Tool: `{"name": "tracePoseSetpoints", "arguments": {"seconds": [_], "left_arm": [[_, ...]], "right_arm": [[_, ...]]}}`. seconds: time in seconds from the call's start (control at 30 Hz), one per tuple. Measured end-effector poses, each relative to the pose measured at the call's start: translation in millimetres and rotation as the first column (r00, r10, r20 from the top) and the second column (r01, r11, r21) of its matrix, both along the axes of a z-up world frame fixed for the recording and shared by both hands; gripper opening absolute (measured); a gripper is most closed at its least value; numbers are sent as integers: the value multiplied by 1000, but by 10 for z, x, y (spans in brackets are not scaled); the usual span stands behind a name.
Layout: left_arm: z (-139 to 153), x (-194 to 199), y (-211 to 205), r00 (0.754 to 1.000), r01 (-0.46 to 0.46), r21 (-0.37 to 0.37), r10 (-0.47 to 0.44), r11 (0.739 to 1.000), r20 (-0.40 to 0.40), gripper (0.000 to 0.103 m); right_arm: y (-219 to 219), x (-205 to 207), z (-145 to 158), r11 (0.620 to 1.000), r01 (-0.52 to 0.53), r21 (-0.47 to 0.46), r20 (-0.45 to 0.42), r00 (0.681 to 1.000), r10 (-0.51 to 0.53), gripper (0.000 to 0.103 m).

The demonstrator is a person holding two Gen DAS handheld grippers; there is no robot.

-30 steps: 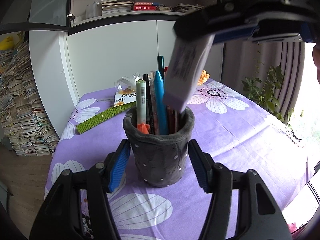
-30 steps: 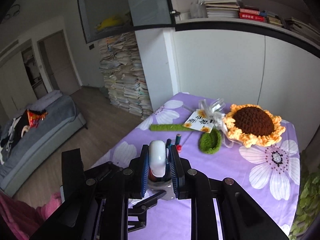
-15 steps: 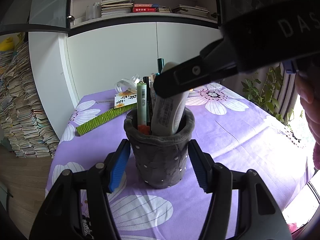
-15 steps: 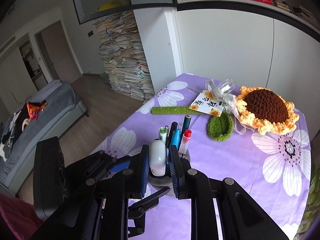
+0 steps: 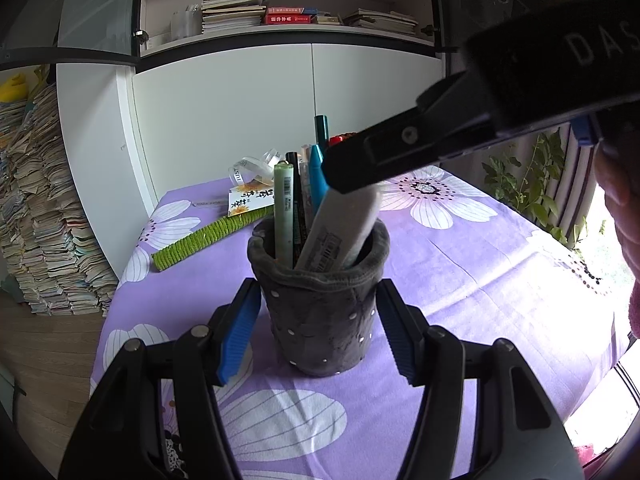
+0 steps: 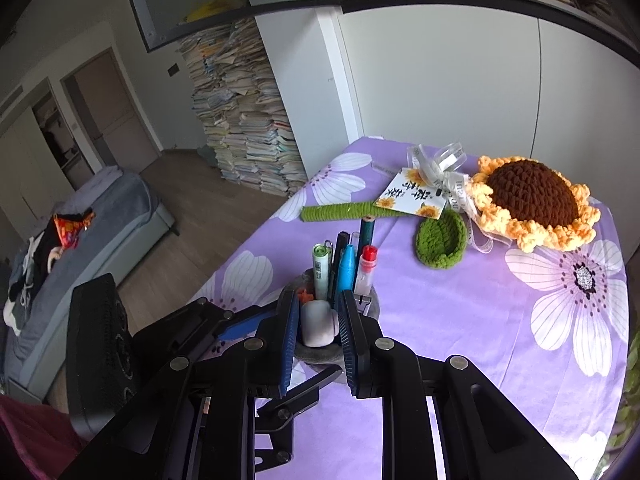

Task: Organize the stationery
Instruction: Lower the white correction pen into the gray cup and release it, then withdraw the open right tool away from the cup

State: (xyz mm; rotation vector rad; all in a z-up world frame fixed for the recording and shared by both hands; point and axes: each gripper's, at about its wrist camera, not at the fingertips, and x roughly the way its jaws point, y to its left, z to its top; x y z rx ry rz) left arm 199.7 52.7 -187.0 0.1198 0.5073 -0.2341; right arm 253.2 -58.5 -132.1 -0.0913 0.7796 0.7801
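Step in hand, as I judge it: seating the flat white plastic correction-tape case [image 5: 340, 236] in the soft dark-grey fabric pen cup [image 5: 320, 312].

Right gripper [image 6: 319, 320]: jaws nearly together, blue pads clamped on the top end of the case. The lower half of the case is already inside the cup, leaning left against the pens.

Left gripper [image 5: 318, 332]: jaws set against the left and right sides of the cup low down, bracing it; that is a grip on a wide thing, not a free opening.

To do this well:
- Keep the cup braced; its soft wall would likely buckle or tip under a sideways push.
- Let the case slide down beside the pale green marker [image 5: 283, 216] and the light blue pen [image 6: 345, 270]; do not force it onto them.
- Open the right jaws only once the case rests on something, then lift straight up, clear of the pen tops.

Surface: purple tablecloth with white flower print [image 6: 460, 320]. Beyond the cup lie a crocheted sunflower [image 6: 532, 200], a green crocheted stem [image 5: 208, 236] and a printed card [image 6: 410, 198].

Room: white cabinet doors at the far side, bookshelf above, a tall stack of papers on the floor at left.
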Motion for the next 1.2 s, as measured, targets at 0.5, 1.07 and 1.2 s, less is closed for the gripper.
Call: {"name": "tracePoseSetpoints", "arguments": {"seconds": [0.5, 1.07, 1.2], "left_arm": [[3, -2, 16, 1000, 1, -4, -1, 1000, -8, 60], [21, 174, -18, 998, -62, -19, 62, 998, -21, 87], [42, 205, -76, 997, -75, -22, 74, 997, -22, 85]], "right_arm": [[-207, -72, 30, 998, 49, 38, 14, 999, -49, 21], [-936, -116, -474, 936, 350, -39, -31, 936, -351, 21], [-1117, -140, -608, 917, 395, -52, -51, 916, -397, 28]]}}
